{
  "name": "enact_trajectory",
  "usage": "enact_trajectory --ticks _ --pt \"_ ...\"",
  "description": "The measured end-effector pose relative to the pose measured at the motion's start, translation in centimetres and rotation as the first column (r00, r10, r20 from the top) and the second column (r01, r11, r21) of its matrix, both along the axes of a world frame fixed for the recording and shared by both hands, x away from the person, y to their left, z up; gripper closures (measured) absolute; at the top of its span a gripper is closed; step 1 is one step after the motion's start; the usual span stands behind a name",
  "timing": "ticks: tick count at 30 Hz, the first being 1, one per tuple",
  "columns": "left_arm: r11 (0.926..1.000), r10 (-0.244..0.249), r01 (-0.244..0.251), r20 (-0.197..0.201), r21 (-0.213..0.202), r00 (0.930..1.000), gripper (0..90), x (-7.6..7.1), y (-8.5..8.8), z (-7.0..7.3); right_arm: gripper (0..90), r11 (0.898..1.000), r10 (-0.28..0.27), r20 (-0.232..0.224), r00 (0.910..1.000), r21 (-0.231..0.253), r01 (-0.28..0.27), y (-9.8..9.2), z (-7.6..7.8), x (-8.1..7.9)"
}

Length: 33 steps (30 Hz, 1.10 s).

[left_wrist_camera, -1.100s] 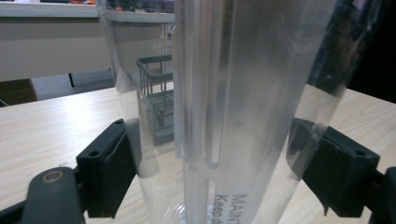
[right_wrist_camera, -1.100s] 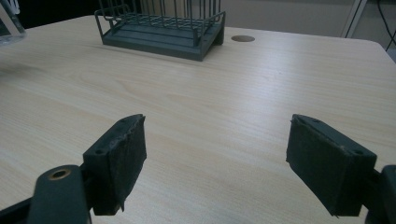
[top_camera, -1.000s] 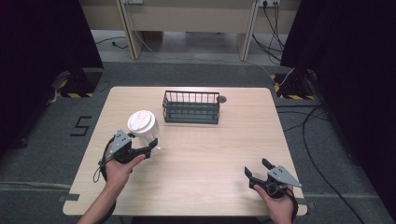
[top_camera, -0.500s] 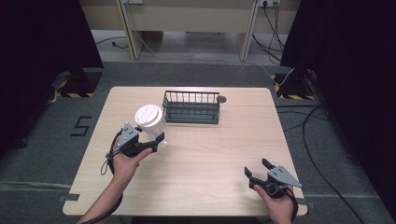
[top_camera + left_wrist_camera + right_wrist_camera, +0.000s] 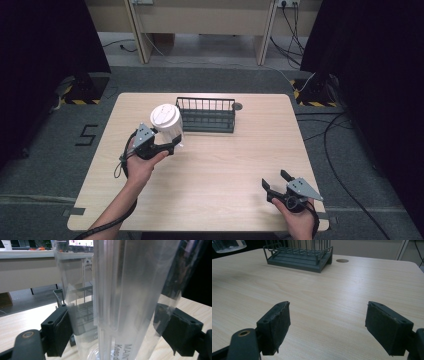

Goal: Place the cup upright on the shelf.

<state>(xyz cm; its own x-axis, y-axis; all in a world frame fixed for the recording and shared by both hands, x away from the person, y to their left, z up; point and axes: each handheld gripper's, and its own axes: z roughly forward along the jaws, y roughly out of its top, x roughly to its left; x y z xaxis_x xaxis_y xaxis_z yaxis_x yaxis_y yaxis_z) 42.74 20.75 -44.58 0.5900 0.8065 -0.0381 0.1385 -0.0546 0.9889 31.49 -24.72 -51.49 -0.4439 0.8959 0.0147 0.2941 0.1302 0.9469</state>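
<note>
Near the counter's [image 5: 210, 165] far left: left tool [image 5: 172, 145] clamped on clear lidded container [image 5: 167, 122], raised just beside wire basket [image 5: 206, 115]. Container base hidden behind the tool; contents impossible to make out. Down at near right corner: right tool [image 5: 276, 184] spread wide, gripping nothing, hovering low over bare wood.

Both grippers, the left gripper [image 5: 171, 145] and the right gripper [image 5: 278, 182], are black, each topped by a grey three-cornered plate. Jaws carry thick dark pads [image 5: 277, 326]; a brass-coloured rivet sits at the base. A black cable trails from the left.
</note>
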Motion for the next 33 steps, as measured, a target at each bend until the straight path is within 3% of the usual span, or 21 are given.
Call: enact_trajectory --ticks 21,33 --pt "0.9995 -0.032 0.032 0.009 0.004 0.9994 17.5 2.1 -2.8 1.4 21.0 1.0 0.004 0.0 1.0 0.007 -0.004 0.0 0.0 0.0" --pt "0.9994 -0.035 0.035 0.013 0.003 0.9993 17.5 3.3 -3.4 2.0 21.1 1.0 0.005 -0.001 1.0 0.006 -0.005 -0.1 0.0 0.0"
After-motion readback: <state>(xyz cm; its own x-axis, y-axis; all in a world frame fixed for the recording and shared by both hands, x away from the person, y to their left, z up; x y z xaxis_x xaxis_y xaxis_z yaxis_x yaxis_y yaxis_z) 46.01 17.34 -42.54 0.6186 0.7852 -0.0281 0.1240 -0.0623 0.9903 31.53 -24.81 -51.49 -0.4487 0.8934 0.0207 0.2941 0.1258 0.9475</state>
